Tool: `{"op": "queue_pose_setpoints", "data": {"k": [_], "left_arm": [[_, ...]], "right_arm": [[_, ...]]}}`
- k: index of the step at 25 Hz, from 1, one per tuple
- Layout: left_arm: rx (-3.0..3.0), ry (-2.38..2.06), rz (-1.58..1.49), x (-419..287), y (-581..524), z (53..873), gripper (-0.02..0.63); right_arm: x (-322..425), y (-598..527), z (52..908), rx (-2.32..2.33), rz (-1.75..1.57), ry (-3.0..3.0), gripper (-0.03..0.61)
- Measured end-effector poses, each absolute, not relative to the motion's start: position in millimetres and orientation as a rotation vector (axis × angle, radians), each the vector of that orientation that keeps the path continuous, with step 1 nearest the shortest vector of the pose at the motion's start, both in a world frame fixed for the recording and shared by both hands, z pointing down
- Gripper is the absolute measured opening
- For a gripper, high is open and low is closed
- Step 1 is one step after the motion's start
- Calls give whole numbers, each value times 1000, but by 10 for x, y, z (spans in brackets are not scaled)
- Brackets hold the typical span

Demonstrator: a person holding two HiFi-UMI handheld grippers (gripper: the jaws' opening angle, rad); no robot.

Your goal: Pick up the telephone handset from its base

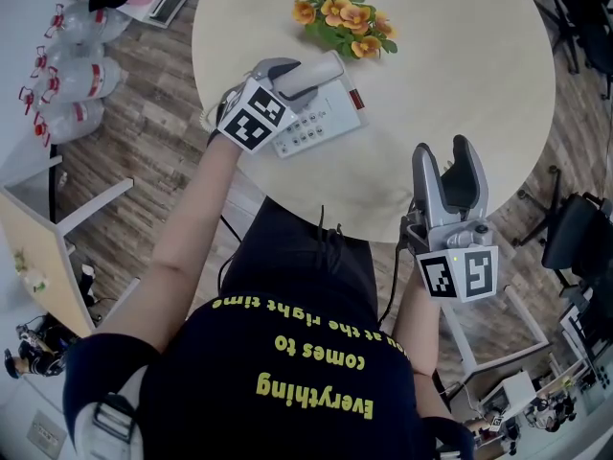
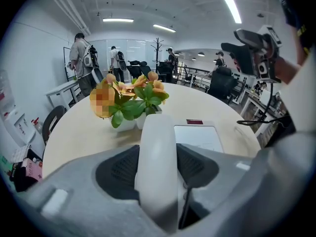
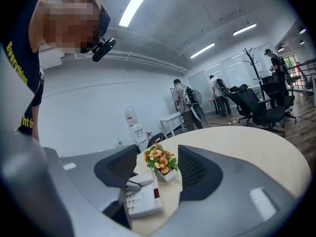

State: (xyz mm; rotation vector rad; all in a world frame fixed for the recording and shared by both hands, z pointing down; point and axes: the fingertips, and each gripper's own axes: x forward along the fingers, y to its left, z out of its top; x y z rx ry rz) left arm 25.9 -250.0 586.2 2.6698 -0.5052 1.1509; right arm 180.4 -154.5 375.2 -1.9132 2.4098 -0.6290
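Observation:
A white telephone base (image 1: 321,123) with a keypad sits on the round beige table (image 1: 460,75), near its left front edge. The white handset (image 1: 316,73) lies along the base's far side. My left gripper (image 1: 292,77) is shut on the handset. In the left gripper view both dark pads press the handset (image 2: 158,132) from either side, with the base (image 2: 197,137) just beyond. I cannot tell whether the handset has left its cradle. My right gripper (image 1: 450,161) hangs open and empty over the table's front edge, away from the phone (image 3: 143,199).
A small pot of orange flowers (image 1: 343,15) stands just behind the phone. Water bottles (image 1: 72,75) lie on the wooden floor at the left. Office chairs (image 3: 256,105) and several people stand far across the room.

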Motion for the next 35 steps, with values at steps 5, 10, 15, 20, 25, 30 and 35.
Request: {"op": "queue_pose_setpoints", "data": {"k": [5, 10, 15, 20, 25, 30, 35], "left_arm": [[2676, -516, 1151, 260, -2502, 5864, 232], [2683, -535, 1129, 247, -2506, 5818, 232], [2670, -593, 1058, 232, -2564, 5701, 230], [2654, -628, 997, 172, -2586, 5579, 230], [2659, -648, 967, 146, -2548, 5465, 230], [2685, -667, 945, 151, -2518, 5324, 230], [2710, -703, 918, 120, -2529, 5132, 230]], "right_arm": [[1823, -1531, 3731, -1918, -619, 2406, 262], [1849, -1518, 3698, -1928, -602, 2398, 262], [1862, -1496, 3661, -1944, -579, 2397, 261], [1828, -1479, 3569, -1944, -520, 2418, 202], [1855, -1436, 3454, -1964, -453, 2410, 86], [1852, -1390, 3359, -1947, -433, 2414, 12], [1838, -1368, 3260, -1934, -402, 2417, 12]]}}
